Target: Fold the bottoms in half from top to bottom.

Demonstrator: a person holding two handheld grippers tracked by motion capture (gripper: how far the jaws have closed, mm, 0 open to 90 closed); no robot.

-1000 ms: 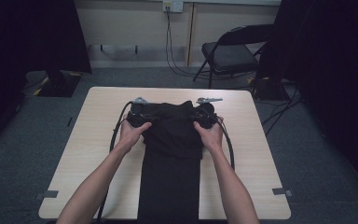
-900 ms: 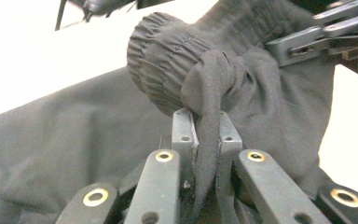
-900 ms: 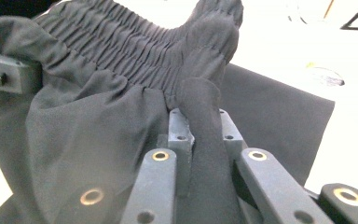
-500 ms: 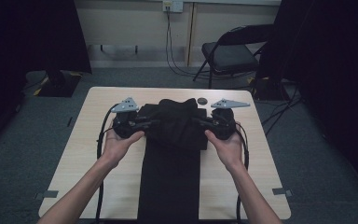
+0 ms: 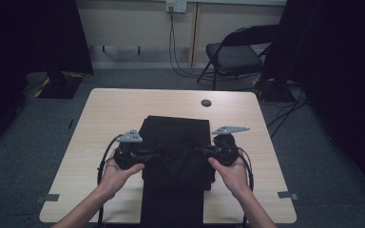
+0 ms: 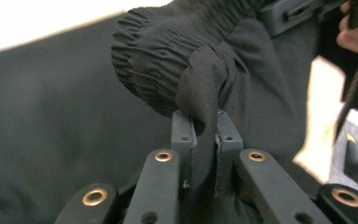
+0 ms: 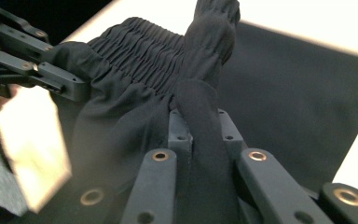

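A black garment (image 5: 176, 142) with a gathered elastic band lies along the middle of the wooden table (image 5: 114, 114) and hangs over its near edge. My left gripper (image 5: 156, 154) is shut on a fold of the band (image 6: 205, 93) at the garment's left side. My right gripper (image 5: 197, 150) is shut on the band's other end (image 7: 200, 107) at the right side. Both point inward, toward each other, and hold the band a little above the cloth below. In the right gripper view the left gripper (image 7: 81, 91) shows at the upper left, clamped on the cloth.
A small dark round spot (image 5: 206, 102) lies near the table's far edge. A folding chair (image 5: 235, 54) stands behind the table on the right. Cables (image 5: 103, 161) trail from both grippers over the tabletop.
Both hands have drawn back toward the near edge with the band held, folding the garment's far part over itself. The far half of the table now shows bare.
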